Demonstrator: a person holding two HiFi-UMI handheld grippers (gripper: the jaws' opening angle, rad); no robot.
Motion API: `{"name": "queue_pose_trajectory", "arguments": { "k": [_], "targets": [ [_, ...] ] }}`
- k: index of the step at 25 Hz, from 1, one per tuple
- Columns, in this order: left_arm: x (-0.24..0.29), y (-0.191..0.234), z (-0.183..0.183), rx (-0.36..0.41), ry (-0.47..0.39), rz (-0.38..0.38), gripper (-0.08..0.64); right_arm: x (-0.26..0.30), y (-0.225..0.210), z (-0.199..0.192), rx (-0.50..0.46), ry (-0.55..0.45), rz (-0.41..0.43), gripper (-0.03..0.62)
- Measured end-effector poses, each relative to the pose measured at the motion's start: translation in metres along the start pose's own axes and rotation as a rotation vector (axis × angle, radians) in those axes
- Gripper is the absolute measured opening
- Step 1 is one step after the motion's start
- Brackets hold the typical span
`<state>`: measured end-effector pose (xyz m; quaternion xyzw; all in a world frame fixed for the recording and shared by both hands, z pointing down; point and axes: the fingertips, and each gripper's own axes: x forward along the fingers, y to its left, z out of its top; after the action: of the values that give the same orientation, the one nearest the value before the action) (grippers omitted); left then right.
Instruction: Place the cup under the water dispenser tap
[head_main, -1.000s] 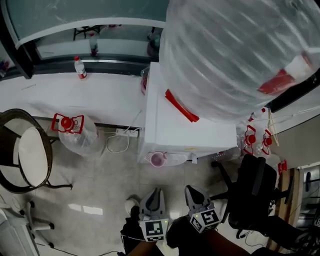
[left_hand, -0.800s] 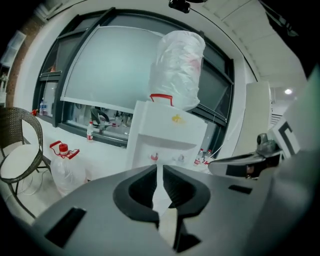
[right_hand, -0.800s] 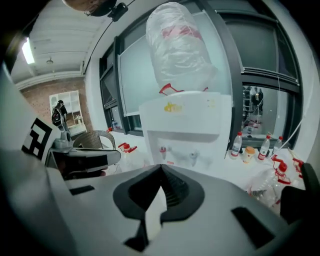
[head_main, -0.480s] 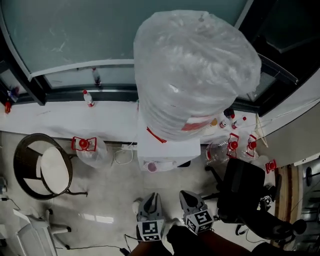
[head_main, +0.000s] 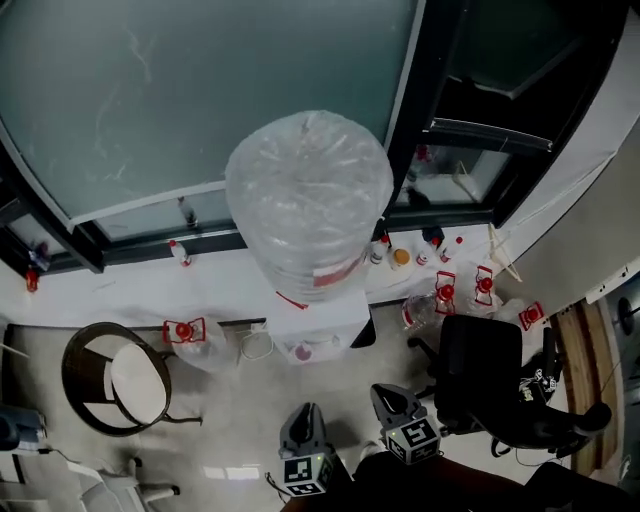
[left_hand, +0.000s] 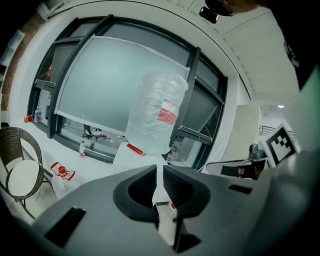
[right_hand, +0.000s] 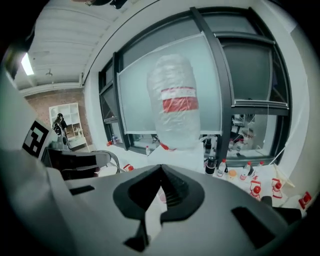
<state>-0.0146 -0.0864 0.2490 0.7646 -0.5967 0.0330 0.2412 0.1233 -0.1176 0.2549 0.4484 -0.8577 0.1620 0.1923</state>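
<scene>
- The cup, pink and upright, stands at the front foot of the water dispenser, in its tap bay as far as we can judge (the tap itself is too small to make out).
- The placing looks done to us. To finish well, we would check that the cup sits squarely under the spout and keep both claws clear of the dispenser's front, so nothing tips it.
- The left claw and the right claw hang well in front of the dispenser, each pressed together on nothing.
- The bottle on top of the dispenser, wrapped in clear film, carries a red band label whose print we cannot read.
</scene>
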Motion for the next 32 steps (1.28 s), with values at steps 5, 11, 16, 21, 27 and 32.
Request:
{"name": "queue_pose_trajectory", "arguments": {
  "k": [5, 11, 16, 21, 27, 32],
  "targets": [
    [-0.014, 0.015, 0.053, 0.036, -0.072, -0.005, 0.038, -0.015, -0.010, 0.047, 0.006, -0.068, -0.056, -0.003],
    [-0.012, 0.040, 0.110, 0.148, -0.143, -0.056, 0.038, -0.020, -0.011, 0.104, -0.008, -0.172, -0.139, -0.003],
    [-0.004, 0.063, 0.133, 0.148, -0.169, -0.086, 0.038, -0.012, -0.010, 0.120, 0.018, -0.189, -0.198, -0.003],
    [0.008, 0.076, 0.141, 0.158, -0.159, -0.096, 0.038, -0.009, -0.020, 0.129, 0.036, -0.218, -0.242, -0.003],
    [0.023, 0.066, 0.151, 0.157, -0.176, -0.088, 0.038, -0.011, -0.038, 0.141, -0.018, -0.211, -0.239, -0.003],
    [0.032, 0.047, 0.152, 0.146, -0.190, -0.057, 0.038, -0.012, -0.064, 0.149, -0.029, -0.220, -0.208, -0.003]
  ]
}}
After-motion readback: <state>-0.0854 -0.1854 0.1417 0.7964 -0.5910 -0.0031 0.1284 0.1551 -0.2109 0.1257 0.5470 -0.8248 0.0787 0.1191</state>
